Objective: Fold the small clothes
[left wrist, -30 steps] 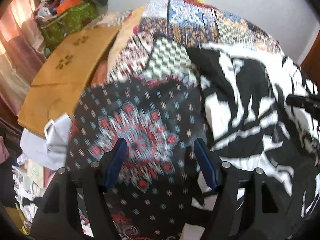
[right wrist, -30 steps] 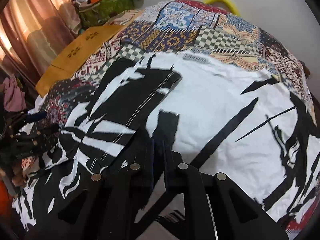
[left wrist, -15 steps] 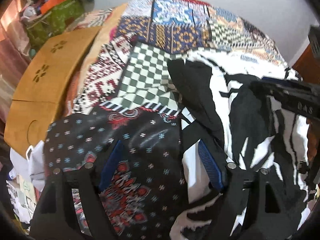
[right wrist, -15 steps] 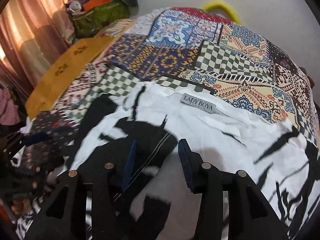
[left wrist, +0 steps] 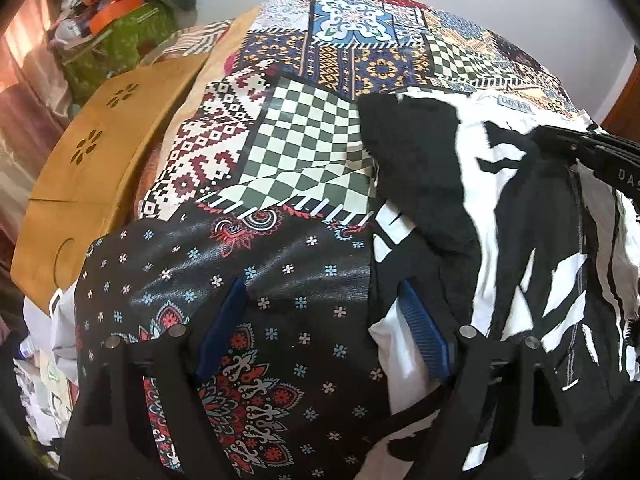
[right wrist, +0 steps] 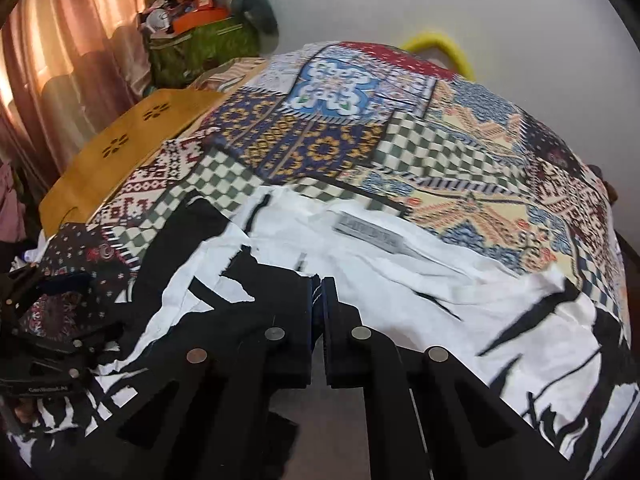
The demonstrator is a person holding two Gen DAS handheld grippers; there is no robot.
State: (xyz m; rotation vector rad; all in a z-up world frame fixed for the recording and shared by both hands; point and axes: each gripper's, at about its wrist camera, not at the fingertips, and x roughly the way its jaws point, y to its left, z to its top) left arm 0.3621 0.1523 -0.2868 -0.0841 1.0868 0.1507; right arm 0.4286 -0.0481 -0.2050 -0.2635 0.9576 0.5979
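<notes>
A black-and-white patterned garment (right wrist: 400,280) lies spread on a patchwork bedspread (right wrist: 320,140); it also shows in the left wrist view (left wrist: 500,200). A grey label (right wrist: 372,234) sits near its far edge. My right gripper (right wrist: 319,292) is shut on a fold of the garment's cloth near its middle. My left gripper (left wrist: 320,320) is open over the garment's left edge and a dark flowered patch of the bedspread (left wrist: 248,280). The right gripper's arm (left wrist: 592,152) shows at the right of the left wrist view.
A tan board with flower cut-outs (right wrist: 120,152) lies along the bed's left side. A green bag with clutter (right wrist: 200,44) stands at the far left by pink curtains (right wrist: 60,60). A yellow hoop (right wrist: 436,48) leans on the wall behind.
My right gripper opened half a second ago and has now shut on the garment's cloth further forward. My left gripper has moved a little, staying open.
</notes>
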